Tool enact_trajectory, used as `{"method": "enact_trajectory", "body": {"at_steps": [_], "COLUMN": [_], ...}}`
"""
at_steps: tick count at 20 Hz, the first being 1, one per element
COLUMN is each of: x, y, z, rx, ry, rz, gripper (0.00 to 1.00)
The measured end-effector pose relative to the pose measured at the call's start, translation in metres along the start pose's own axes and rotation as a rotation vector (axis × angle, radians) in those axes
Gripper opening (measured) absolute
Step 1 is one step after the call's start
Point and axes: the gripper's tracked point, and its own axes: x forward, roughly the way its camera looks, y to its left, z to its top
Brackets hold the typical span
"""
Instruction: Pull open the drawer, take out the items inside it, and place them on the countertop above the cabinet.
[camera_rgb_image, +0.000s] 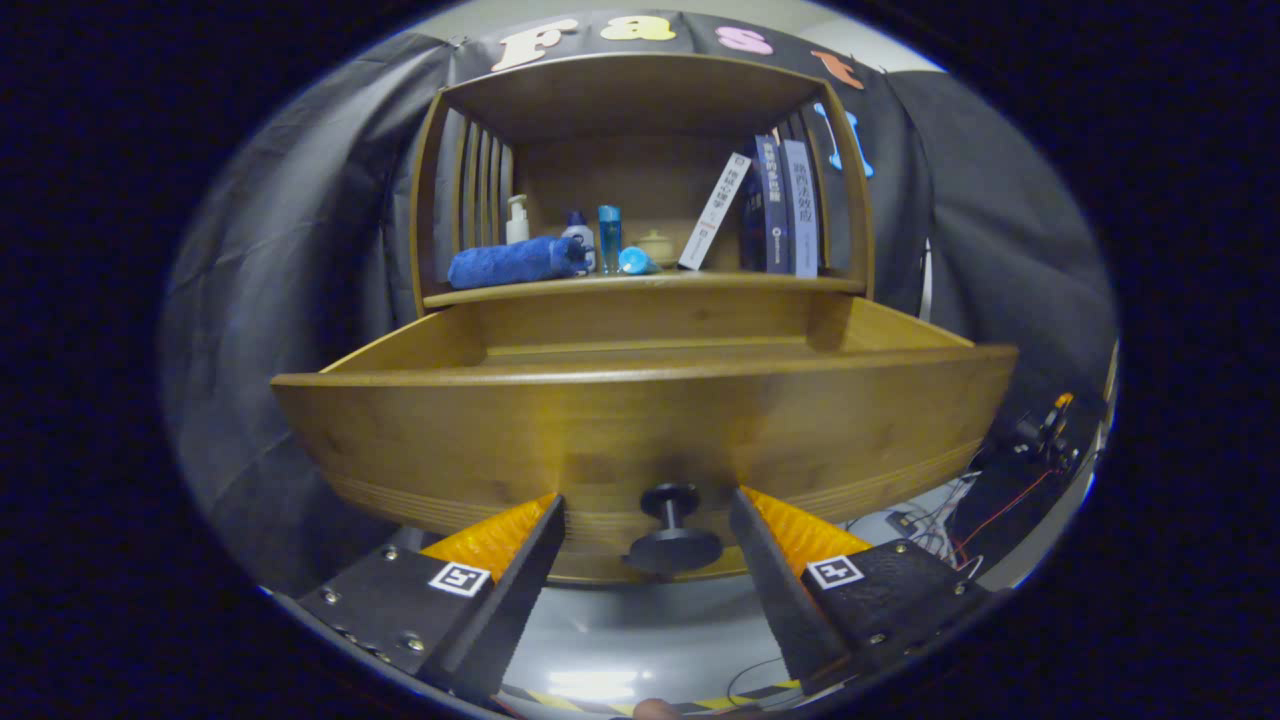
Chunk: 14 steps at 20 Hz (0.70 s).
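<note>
Wooden drawer (640, 420) stands pulled out below the countertop (640, 284), likely rigid and heavy, best held by its small dark knob (672, 530) between the gripper's (648, 545) wide-open, empty fingers.

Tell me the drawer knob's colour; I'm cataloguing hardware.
Black, clearest in the gripper view: drawer knob sits between the open gripper fingers.

A recording booth dressed as a home corner: black cloth wall (300, 250) behind a wooden cabinet (640, 180) shelving books (785, 205), bottles (609, 238) and a blue towel (515, 262); loose cables (960, 500), perhaps test gear, lie on the floor.
</note>
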Motion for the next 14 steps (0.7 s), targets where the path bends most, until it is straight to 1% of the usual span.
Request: {"method": "enact_trajectory", "body": {"at_steps": [5,14], "x": [0.006,0.049], "y": [0.001,-0.001], "z": [0.005,0.023], "rx": [-0.023,-0.009], "ry": [-0.021,-0.032], "rz": [-0.001,0.02], "gripper": [0.99,0.99]}}
